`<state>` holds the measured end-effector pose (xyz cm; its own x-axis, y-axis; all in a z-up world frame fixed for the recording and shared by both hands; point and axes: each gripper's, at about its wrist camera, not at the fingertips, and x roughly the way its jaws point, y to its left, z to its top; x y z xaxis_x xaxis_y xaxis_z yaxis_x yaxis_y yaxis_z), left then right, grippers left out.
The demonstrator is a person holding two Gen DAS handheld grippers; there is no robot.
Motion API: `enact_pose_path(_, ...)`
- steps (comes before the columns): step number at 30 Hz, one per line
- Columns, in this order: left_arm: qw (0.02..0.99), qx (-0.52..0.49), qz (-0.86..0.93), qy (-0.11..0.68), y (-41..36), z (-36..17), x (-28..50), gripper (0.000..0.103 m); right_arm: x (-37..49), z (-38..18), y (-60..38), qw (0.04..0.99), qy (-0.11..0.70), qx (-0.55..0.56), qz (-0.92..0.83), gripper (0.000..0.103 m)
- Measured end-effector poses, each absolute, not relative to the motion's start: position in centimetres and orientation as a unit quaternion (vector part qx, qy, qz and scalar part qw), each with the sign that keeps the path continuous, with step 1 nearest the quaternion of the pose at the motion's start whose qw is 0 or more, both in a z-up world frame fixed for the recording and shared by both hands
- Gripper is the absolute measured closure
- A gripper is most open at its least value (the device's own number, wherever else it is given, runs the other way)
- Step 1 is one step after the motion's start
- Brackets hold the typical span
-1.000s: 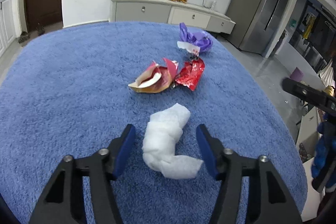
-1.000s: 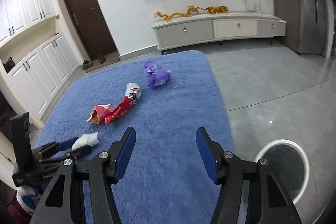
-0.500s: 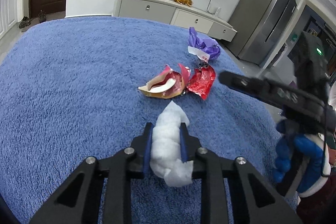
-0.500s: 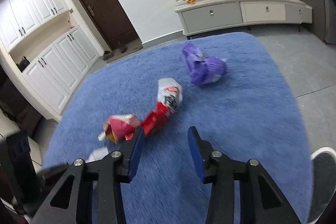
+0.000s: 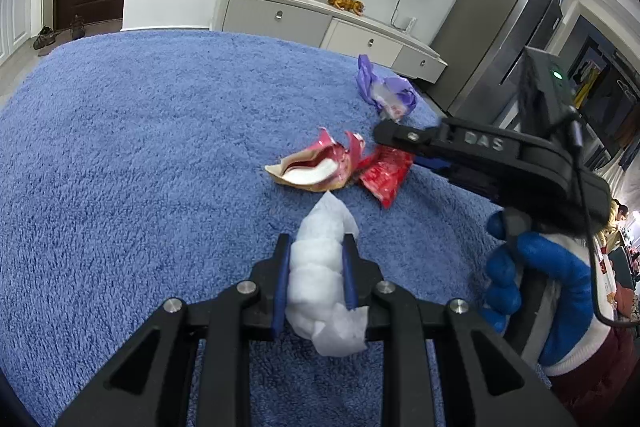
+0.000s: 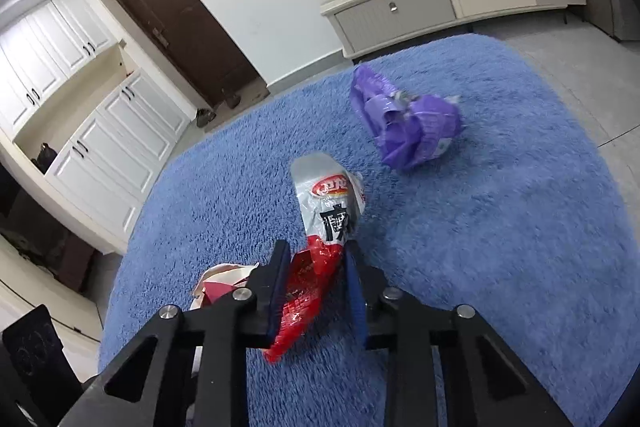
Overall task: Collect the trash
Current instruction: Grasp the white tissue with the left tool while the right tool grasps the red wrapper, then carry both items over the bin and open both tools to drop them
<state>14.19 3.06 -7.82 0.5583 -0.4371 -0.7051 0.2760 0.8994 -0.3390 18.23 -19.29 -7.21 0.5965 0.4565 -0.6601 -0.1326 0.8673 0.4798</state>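
Where pinched, crumpled white tissue (image 5: 318,277), wrinkled

The raised letters "DAS" stand on the black arm of the right hand-held gripper (image 5: 400,139), seen from the left wrist view. On the red and silver snack wrapper (image 6: 320,247), a red oval logo with white characters sits on the silver part, too small to make out, and below it is one large black Chinese character that I cannot read with certainty. Nothing else in the room carries legible writing.
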Motion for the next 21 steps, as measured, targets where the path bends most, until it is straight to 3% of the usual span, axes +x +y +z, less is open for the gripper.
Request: enact_pose_path(21,0.906,-0.098,-0.202,0.359,1.5,-2.6,4.8,0.083,3.6,-1.0,-25.5,0.914,0.333,0.189,0.133,0.082)
